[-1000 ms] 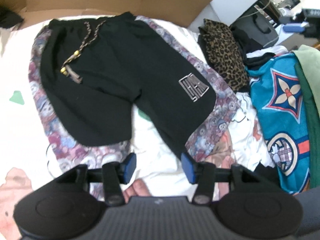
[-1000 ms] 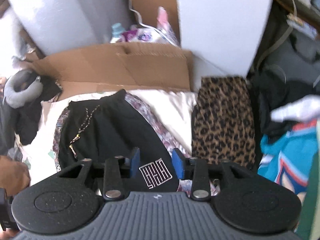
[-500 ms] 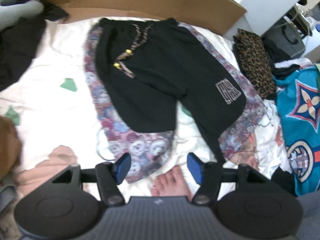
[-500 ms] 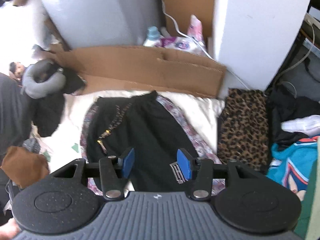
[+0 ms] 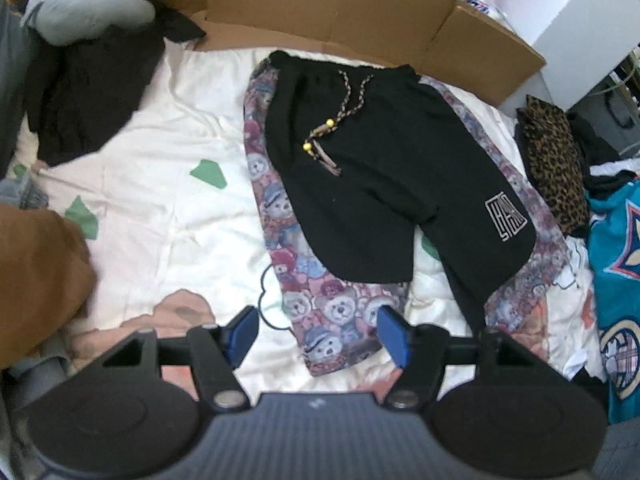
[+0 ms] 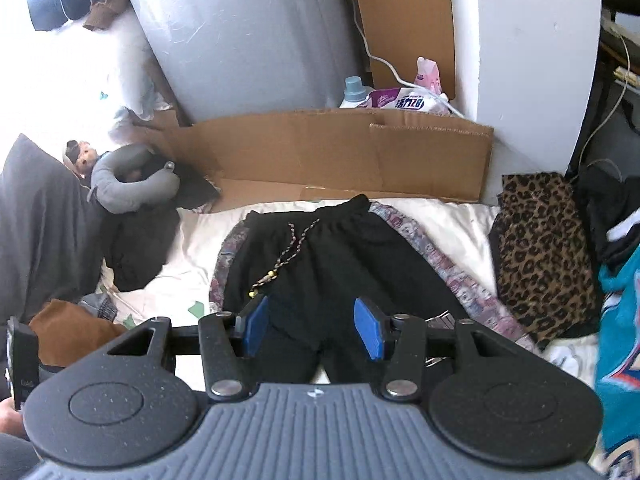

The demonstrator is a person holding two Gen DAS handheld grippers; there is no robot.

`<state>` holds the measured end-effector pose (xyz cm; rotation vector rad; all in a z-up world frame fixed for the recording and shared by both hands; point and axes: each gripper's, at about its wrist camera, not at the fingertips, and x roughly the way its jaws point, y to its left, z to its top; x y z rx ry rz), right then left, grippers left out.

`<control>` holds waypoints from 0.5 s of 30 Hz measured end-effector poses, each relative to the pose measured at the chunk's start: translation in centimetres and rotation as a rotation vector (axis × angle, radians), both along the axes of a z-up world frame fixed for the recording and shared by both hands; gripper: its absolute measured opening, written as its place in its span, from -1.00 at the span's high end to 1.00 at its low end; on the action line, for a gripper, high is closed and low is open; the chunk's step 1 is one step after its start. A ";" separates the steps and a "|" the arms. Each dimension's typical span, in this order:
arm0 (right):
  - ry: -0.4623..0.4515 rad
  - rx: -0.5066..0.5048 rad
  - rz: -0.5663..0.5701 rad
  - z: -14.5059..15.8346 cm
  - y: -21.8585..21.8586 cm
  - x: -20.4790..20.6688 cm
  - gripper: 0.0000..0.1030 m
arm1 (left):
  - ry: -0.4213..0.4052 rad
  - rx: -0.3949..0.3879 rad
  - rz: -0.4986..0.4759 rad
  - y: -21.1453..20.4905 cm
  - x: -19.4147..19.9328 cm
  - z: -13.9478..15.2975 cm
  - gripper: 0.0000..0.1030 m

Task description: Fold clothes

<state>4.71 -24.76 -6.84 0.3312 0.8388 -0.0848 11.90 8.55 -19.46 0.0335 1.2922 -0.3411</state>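
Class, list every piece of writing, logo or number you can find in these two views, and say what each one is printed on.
Black shorts: boxed white emblem on one leg, too stylised to read.
Purple-and-white package behind the cardboard: print in non-Latin characters, too blurred to read.
Nothing else legible.

From the left wrist camera I saw my left gripper [image 5: 318,334] at six o'clock, jaws apart with nothing between them; they had just been opening. Black shorts [image 5: 384,172] lay flat at centre over a bear-print garment [image 5: 340,312] on the white sheet [image 5: 168,208]. Cardboard [image 5: 320,12] stood at twelve o'clock, a leopard-print garment [image 5: 554,164] at three, a grey neck pillow [image 5: 84,12] at ten.
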 end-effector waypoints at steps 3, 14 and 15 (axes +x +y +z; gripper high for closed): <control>0.003 0.004 -0.021 -2.2 1.0 -0.7 -0.06 | -0.011 -0.007 -0.005 -0.1 -0.3 -1.3 -0.32; 0.133 0.053 0.024 -13.1 2.6 -0.6 -0.05 | -0.023 0.006 -0.069 -0.1 -0.1 -6.1 -0.32; 0.136 0.057 0.022 -13.9 2.6 -0.5 -0.05 | -0.027 0.016 -0.091 -0.3 0.0 -6.5 -0.32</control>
